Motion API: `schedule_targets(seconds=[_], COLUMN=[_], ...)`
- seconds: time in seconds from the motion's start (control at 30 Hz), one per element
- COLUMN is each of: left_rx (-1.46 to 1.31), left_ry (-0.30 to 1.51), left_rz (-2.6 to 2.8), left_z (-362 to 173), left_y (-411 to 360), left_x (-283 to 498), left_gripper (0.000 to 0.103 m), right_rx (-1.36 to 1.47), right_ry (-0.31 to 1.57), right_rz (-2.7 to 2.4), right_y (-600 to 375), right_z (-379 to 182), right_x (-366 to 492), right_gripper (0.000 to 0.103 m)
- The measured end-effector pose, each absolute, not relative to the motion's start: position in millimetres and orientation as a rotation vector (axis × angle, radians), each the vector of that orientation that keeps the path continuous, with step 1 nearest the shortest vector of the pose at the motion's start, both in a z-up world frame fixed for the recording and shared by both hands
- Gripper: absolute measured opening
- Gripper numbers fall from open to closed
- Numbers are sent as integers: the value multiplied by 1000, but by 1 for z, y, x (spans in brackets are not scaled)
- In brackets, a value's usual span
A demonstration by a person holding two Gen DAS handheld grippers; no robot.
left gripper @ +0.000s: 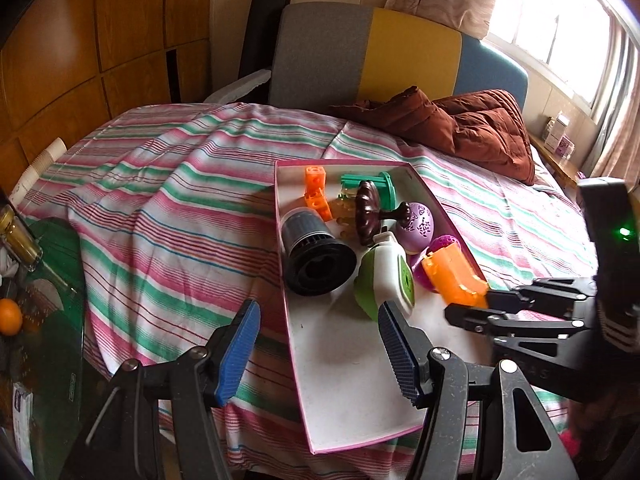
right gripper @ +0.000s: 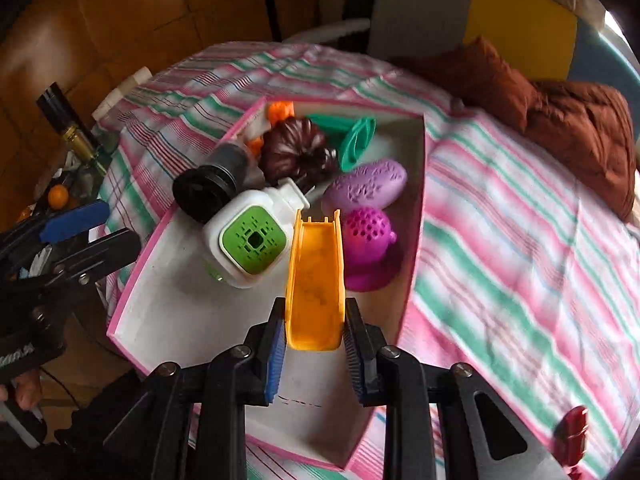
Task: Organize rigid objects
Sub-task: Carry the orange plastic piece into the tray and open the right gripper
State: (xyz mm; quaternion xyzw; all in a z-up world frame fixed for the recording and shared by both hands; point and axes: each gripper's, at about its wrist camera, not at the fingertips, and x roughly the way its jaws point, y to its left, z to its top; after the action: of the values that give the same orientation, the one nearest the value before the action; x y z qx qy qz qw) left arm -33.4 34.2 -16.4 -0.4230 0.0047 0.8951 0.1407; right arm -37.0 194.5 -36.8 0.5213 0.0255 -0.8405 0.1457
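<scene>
Clamped from both sides, the orange channel-shaped piece sits between the blue pads of the right gripper, held above the pink-rimmed tray with its far end pointing toward the items piled at the back. Jaws of the left gripper stand wide apart with nothing between them, hovering over the tray's near left edge. Just beside the orange piece on its left lies the white bottle with a green square cap, and on its right, nearly touching, stands the magenta perforated ball. Behind these crowd a purple egg-shaped piece, a dark brown flower-shaped object, a teal spool, a black cylinder lying on its side along the left wall, and orange cube blocks in the far corner. White tray floor shows bare across the near half, below the bottle and the cylinder. Around the tray spreads the striped cloth, with a brown quilted blanket well apart at the far right, and a small dark red object lies on the cloth near the right gripper.
</scene>
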Motion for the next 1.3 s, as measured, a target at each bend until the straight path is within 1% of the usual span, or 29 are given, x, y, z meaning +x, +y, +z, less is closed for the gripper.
schedule_targets(seconds=[0.17, 0.33, 0.57, 0.77, 1.1, 1.3], left_rx=[-1230, -1233, -1223, -1205, -1186, -1168], left_ry=[-3, -12, -5, 8, 32, 51], left_rz=[2577, 2578, 2584, 2602, 2608, 2607], left_z=[-20, -20, -18, -13, -9, -6], left_y=[32, 29, 30, 30, 33, 38], left_x=[-34, -34, -33, -32, -27, -24], left_gripper=[62, 62, 62, 62, 62, 62], right_rx=[1551, 1596, 1592, 1532, 1435, 1412], right_ry=[42, -37, -36, -42, 31, 25], right_rz=[-2424, -2428, -2429, -2457, -2544, -2590], right_y=[185, 185, 183, 189, 194, 211], right_z=[-49, -59, -61, -50, -27, -19], right_x=[-46, -57, -58, -49, -34, -21], right_gripper=[26, 26, 29, 33, 33, 33])
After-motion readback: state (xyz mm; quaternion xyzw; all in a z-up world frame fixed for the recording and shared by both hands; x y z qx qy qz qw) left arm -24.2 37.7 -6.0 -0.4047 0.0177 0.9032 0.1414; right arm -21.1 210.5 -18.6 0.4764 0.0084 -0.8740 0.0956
